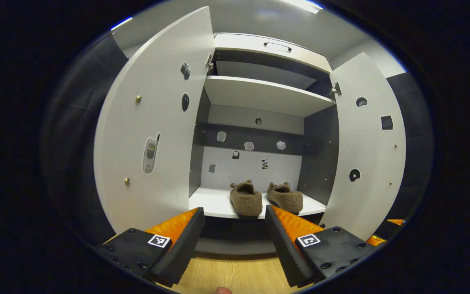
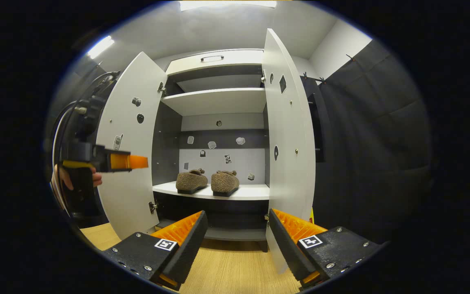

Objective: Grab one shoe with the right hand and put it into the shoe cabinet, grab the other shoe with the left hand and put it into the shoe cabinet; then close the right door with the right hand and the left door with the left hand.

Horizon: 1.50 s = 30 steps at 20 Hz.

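Two brown fuzzy shoes, one on the left (image 1: 246,199) (image 2: 191,180) and one on the right (image 1: 285,197) (image 2: 225,182), stand side by side on the lower shelf (image 1: 214,202) (image 2: 251,191) of the white shoe cabinet. Both doors hang wide: the left door (image 1: 157,122) (image 2: 131,139) and the right door (image 1: 367,143) (image 2: 288,122). My left gripper (image 1: 235,241) is open, in front of the shelf, with nothing between its fingers. My right gripper (image 2: 237,241) is open too, close by the right door's lower edge. In the right gripper view the left gripper (image 2: 129,161) and a hand (image 2: 61,177) show at the left door.
An upper shelf (image 1: 263,96) (image 2: 218,100) lies bare above the shoes, and a drawer with a handle (image 1: 278,47) (image 2: 211,58) tops the cabinet. Wooden floor (image 1: 235,273) (image 2: 235,265) runs beneath both grippers. Dark cloth wall (image 2: 365,143) stands to the right of the cabinet.
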Tool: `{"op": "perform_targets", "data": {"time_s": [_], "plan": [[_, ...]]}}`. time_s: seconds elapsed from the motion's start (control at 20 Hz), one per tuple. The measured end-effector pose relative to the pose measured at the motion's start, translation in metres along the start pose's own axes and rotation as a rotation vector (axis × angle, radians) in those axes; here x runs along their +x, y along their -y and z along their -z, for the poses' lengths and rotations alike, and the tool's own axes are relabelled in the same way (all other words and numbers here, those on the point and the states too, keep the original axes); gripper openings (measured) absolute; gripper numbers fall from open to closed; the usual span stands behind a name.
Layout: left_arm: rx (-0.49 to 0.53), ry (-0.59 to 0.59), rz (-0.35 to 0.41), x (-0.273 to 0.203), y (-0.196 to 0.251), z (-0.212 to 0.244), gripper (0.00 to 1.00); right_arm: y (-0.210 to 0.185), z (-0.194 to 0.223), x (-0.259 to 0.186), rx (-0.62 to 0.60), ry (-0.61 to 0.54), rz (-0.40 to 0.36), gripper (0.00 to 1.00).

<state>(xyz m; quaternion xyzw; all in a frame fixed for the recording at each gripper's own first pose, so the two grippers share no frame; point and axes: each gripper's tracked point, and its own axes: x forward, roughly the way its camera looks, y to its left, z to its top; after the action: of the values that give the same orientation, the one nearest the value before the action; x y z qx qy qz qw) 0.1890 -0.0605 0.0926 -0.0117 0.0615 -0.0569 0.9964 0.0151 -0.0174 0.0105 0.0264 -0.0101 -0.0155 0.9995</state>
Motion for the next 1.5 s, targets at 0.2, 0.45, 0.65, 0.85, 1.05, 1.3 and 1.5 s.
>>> {"op": "perform_targets", "data": {"time_s": [0.2,0.45,0.65,0.85,1.05,1.3,1.5], "plan": [[0.001,-0.01,-0.027,-0.031,-0.006,0.039,0.97,-0.006,0.004,-0.003,-0.006,-0.002,-0.013,0.93],[-0.011,0.008,-0.018,-0.056,0.001,0.058,0.94,-0.008,0.003,-0.009,0.02,0.008,-0.02,0.93],[0.013,0.023,-0.017,-0.068,0.008,0.063,0.97,0.02,-0.021,-0.013,0.025,0.039,-0.016,0.93],[0.067,0.023,0.0,-0.079,0.021,0.074,0.97,0.1,-0.08,-0.013,-0.114,0.098,0.091,0.93],[0.048,0.017,0.031,-0.086,0.033,0.08,0.97,0.167,-0.148,-0.005,-0.114,0.172,0.199,0.93],[0.037,0.007,0.047,-0.088,0.037,0.082,0.99,0.217,-0.167,0.046,0.016,0.153,0.21,0.93],[0.026,-0.001,0.036,-0.089,0.034,0.084,0.99,0.226,-0.151,0.076,0.026,0.084,0.187,0.93]]}}
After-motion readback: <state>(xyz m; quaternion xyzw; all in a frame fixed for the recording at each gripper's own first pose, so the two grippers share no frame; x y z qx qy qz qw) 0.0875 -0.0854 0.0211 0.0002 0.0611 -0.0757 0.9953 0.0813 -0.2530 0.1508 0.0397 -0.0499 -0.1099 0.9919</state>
